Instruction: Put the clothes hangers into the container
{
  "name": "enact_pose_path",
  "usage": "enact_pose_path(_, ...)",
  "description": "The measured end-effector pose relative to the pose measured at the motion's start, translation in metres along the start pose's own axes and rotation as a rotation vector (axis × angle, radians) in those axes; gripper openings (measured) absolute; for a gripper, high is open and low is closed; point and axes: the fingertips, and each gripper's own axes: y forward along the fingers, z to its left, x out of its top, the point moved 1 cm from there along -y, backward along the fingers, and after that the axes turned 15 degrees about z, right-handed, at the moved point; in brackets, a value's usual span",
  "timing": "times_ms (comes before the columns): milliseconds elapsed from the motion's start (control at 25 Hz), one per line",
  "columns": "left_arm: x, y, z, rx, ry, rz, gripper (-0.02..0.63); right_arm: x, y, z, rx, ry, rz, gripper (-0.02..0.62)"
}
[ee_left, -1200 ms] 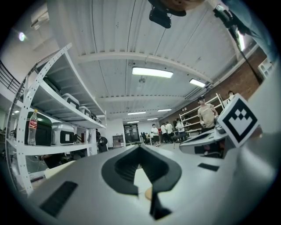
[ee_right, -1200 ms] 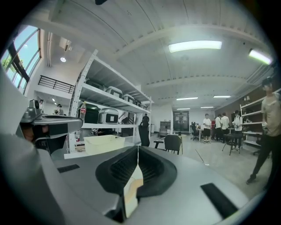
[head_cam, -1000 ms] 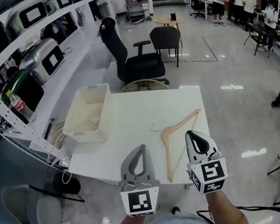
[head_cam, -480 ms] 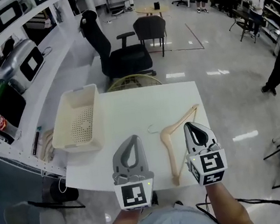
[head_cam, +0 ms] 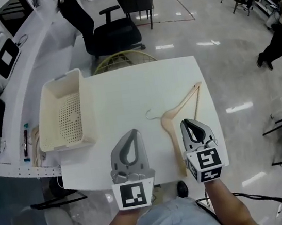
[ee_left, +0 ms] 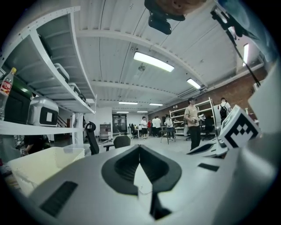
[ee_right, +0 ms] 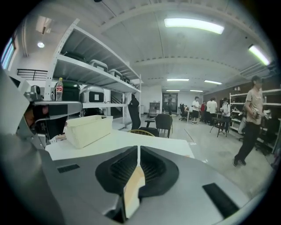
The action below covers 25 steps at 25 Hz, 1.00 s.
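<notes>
- Hanger point(head_cam: 170, 131) pickup hasn't begun: my left gripper point(head_cam: 130, 136) and right gripper point(head_cam: 187, 123) are both clenched on nothing, low in the frame.
- The right tongs' tip sits just beside the hanger's neck, centre-right on the white table point(head_cam: 127, 88).
- Against a second ago, only my view has tipped down. The hanger lies where it did, so there is no progress.
- Upper left, the container point(head_cam: 67, 144) holds no hanger that I can see.
</notes>
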Motion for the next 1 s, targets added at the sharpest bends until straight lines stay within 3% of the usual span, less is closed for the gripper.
enact_pose_path(400, -0.042, 0.031, 0.011, -0.061, -0.02, 0.114, 0.011, -0.073, 0.048, 0.02, 0.032, 0.081, 0.205, 0.021)
enact_pose_path(520, -0.055, 0.041, 0.012, -0.082, -0.023, 0.142, 0.012, -0.09, 0.061, 0.024, 0.029, 0.085, 0.261, 0.095)
enact_pose_path(1000, -0.075, 0.064, 0.027, -0.111, -0.054, 0.183, 0.012, -0.119, 0.087, 0.031, -0.028, 0.046, 0.478, 0.138)
